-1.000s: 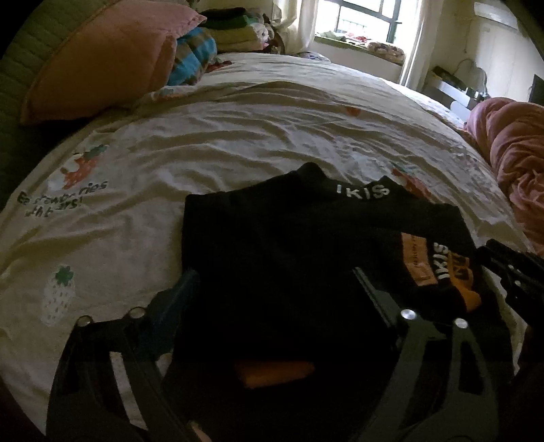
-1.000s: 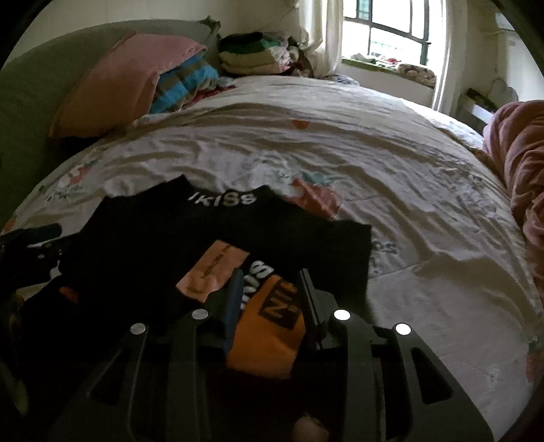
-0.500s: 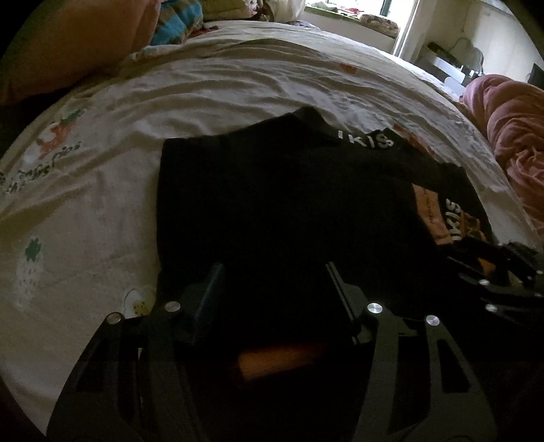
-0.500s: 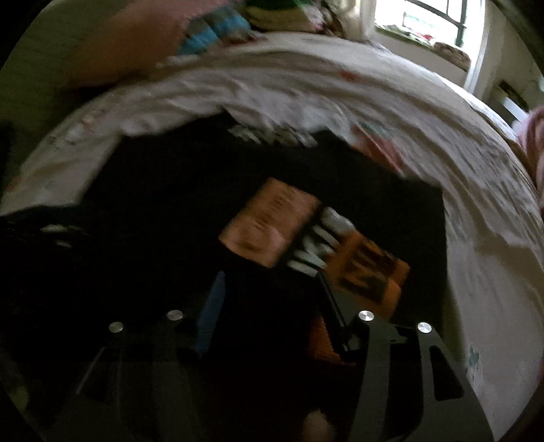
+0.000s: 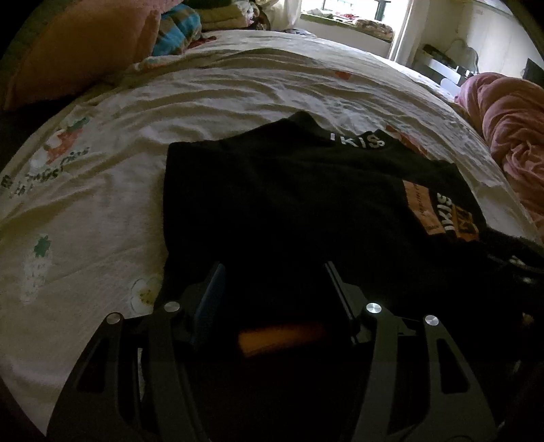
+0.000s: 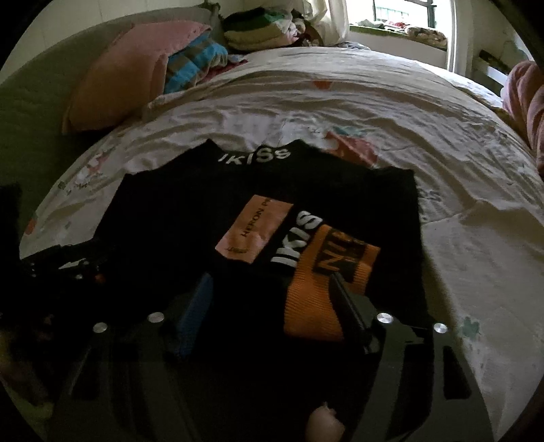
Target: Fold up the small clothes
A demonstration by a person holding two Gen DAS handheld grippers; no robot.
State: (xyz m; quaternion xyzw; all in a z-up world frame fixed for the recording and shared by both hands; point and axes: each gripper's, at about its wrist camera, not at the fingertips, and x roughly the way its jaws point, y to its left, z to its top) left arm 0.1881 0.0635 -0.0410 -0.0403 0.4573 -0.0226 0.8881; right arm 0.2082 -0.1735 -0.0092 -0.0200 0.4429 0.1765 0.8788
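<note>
A small black garment (image 5: 289,204) with white "IKISS" lettering at the collar lies flat on the bed; it also shows in the right wrist view (image 6: 190,210). An orange cuff (image 6: 323,292) and a pink label (image 6: 255,231) lie folded onto it. My left gripper (image 5: 273,272) is open over the garment's near hem, its jaws standing apart on either side of the black cloth. My right gripper (image 6: 272,285) is open over the sleeve, with the orange cuff between its jaws. The left gripper shows at the left edge of the right wrist view (image 6: 64,265).
The white printed bedsheet (image 5: 102,204) surrounds the garment. A pink pillow (image 6: 129,71) and a striped blanket (image 6: 193,64) lie at the head of the bed. A pink quilt (image 5: 510,136) is heaped at the right. Folded clothes (image 6: 258,30) are stacked by the window.
Both grippers dipped forward over the garment and came back. The right gripper opened wider, and the orange cuff now lies flat between its jaws.
</note>
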